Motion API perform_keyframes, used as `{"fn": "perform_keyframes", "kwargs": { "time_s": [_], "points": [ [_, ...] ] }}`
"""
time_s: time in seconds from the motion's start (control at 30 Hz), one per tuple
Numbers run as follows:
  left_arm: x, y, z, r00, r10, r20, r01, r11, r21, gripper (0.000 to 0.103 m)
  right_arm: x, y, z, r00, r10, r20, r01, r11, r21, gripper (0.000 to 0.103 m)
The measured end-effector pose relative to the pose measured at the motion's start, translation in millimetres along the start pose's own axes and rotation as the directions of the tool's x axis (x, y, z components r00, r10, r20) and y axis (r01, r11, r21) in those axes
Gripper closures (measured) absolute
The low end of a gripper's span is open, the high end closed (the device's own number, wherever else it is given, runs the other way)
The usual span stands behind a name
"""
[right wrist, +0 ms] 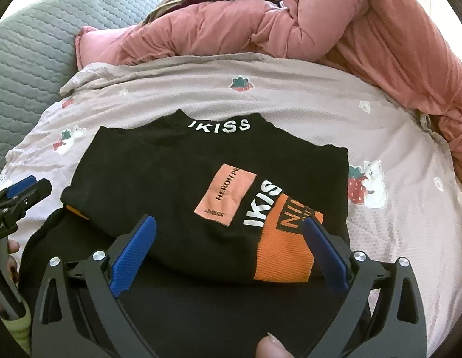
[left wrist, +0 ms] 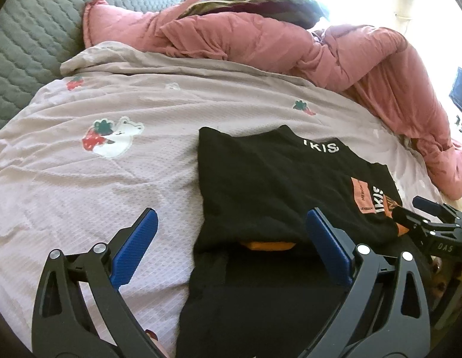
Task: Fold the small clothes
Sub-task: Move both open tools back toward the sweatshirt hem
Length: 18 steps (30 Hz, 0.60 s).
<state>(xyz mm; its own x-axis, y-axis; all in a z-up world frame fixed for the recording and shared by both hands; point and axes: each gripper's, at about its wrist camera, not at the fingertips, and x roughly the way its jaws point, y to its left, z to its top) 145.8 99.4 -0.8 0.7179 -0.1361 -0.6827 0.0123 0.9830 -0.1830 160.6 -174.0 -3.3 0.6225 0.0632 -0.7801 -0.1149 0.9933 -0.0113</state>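
On the bed [right wrist: 290, 95], under its pale strawberry-print sheet, I have a soft, yielding base: anything I press down on will sink a little rather than slide. Far behind it the pink quilt [right wrist: 365, 29] is heaped up, well apart from my work.

Near me, right of the sheet's middle in the left view and dead ahead in the right one, lies the shirt [right wrist: 159, 185], black with orange panels and white lettering. It is already doubled over: an upper folded part sits on a flat black layer that runs toward me, with a sliver of orange peeping out at the near fold. I judge it light, limp and knit-stretchy, so it will sag from any single pinch and the layers may slip apart if I drag it.

My left gripper [left wrist: 231, 250] hangs with jaws spread wide and empty, straddling the shirt's near left edge. My right gripper [right wrist: 229, 249] is equally wide and empty above the near fold, by the orange cuff [right wrist: 284, 256].

I would pinch through all layers at the two near corners of the flat layer, low against the sheet, and lift both together so the fold stays square.
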Motion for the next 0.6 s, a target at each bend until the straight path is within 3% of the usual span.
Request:
{"fn": "perform_keyframes", "kwargs": {
  "time_s": [0.6],
  "points": [
    [-38.2, 3.3, -18.9, 0.999, 0.036, 0.015, -0.036, 0.999, -0.005, 0.01, -41.0, 3.3, -8.0, 0.998, 0.023, 0.05, -0.021, 0.999, -0.024, 0.005]
  ]
}}
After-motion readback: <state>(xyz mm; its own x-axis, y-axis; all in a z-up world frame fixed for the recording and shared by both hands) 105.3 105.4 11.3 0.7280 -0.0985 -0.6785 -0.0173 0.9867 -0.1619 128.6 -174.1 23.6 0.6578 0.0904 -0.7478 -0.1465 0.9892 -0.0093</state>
